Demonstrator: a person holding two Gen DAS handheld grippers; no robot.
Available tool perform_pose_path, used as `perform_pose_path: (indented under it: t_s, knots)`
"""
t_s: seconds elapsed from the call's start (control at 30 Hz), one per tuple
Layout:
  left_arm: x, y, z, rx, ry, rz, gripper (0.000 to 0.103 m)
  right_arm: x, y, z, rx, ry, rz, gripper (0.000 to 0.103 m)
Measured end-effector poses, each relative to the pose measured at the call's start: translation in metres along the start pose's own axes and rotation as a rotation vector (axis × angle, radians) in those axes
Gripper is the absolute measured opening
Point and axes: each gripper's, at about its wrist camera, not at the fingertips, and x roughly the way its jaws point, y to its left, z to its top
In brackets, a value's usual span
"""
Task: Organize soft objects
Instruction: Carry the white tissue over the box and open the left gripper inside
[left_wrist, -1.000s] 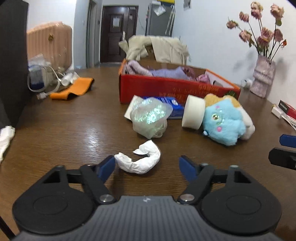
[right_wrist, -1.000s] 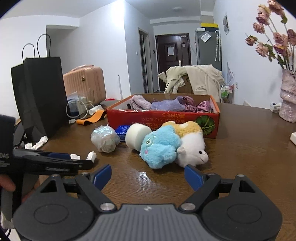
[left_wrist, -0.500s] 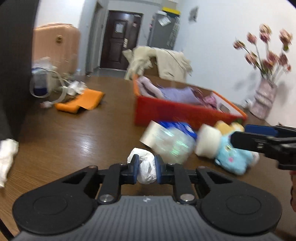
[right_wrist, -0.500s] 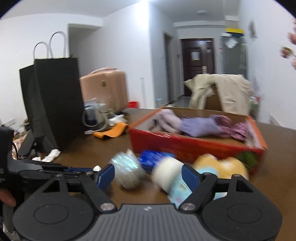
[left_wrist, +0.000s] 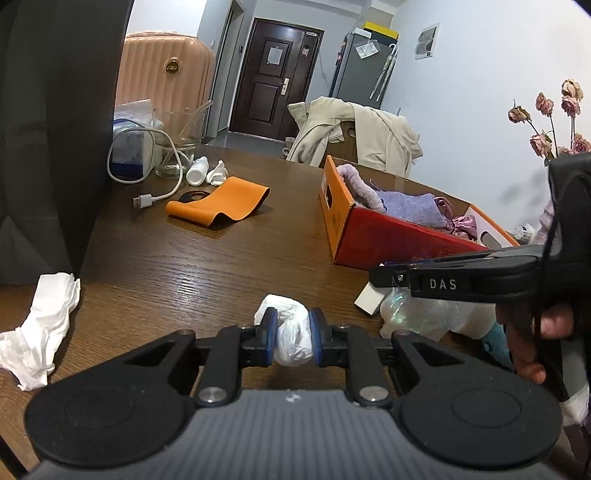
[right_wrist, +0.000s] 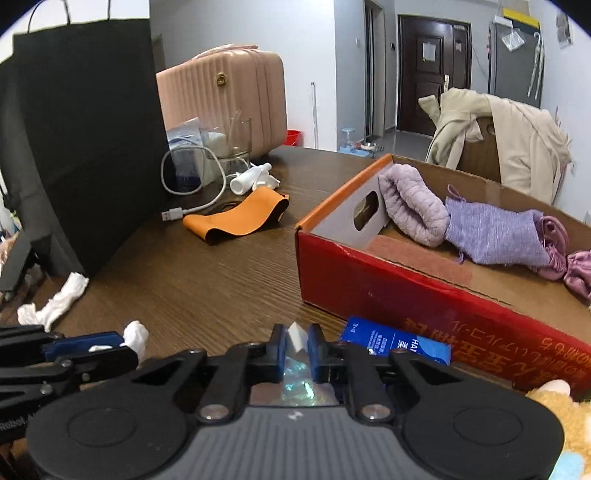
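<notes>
My left gripper (left_wrist: 291, 328) is shut on a crumpled white wad (left_wrist: 284, 306), held just above the brown table (left_wrist: 192, 266). From the right wrist view the left gripper (right_wrist: 118, 345) shows at the lower left with the white wad (right_wrist: 136, 334) at its tips. My right gripper (right_wrist: 295, 341) has its jaws closing tight on an iridescent plastic bag (right_wrist: 295, 384), pads pressing it. In the left wrist view the right gripper (left_wrist: 375, 276) reaches in from the right above that bag (left_wrist: 413, 317). A red cardboard box (right_wrist: 369, 291) holds purple cloths (right_wrist: 491, 236).
A blue packet (right_wrist: 388, 341) lies against the box front. A yellow and blue plush toy (right_wrist: 565, 406) sits at the lower right. An orange strap (left_wrist: 218, 203), a glass (left_wrist: 177, 144) and a USB cable lie farther back. White tissue (left_wrist: 40, 325) lies beside a black paper bag (left_wrist: 44, 147).
The left gripper shut on the white wad and carried it off the table to the left. The right gripper swung left from the plush toys to the iridescent bag and shut on it.
</notes>
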Motion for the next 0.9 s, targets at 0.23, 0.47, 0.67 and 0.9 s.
perform_pose_path:
  t_s: [0.23, 0.47, 0.67, 0.9]
  knots:
    - [-0.019, -0.018, 0.002, 0.026, -0.034, -0.004, 0.019, -0.045, -0.011, -0.004, 0.070, -0.131, 0.009, 0.010]
    - [-0.046, -0.054, -0.002, 0.087, -0.068, -0.046, 0.019, -0.130, -0.036, -0.033, 0.182, -0.311, -0.024, 0.011]
    - [-0.059, -0.089, -0.006, 0.145, -0.085, -0.108, 0.019, -0.192, -0.061, -0.068, 0.249, -0.374, -0.078, 0.011]
    - [-0.045, -0.113, 0.012, 0.201, -0.094, -0.157, 0.019, -0.202, -0.090, -0.083, 0.301, -0.381, -0.108, 0.011]
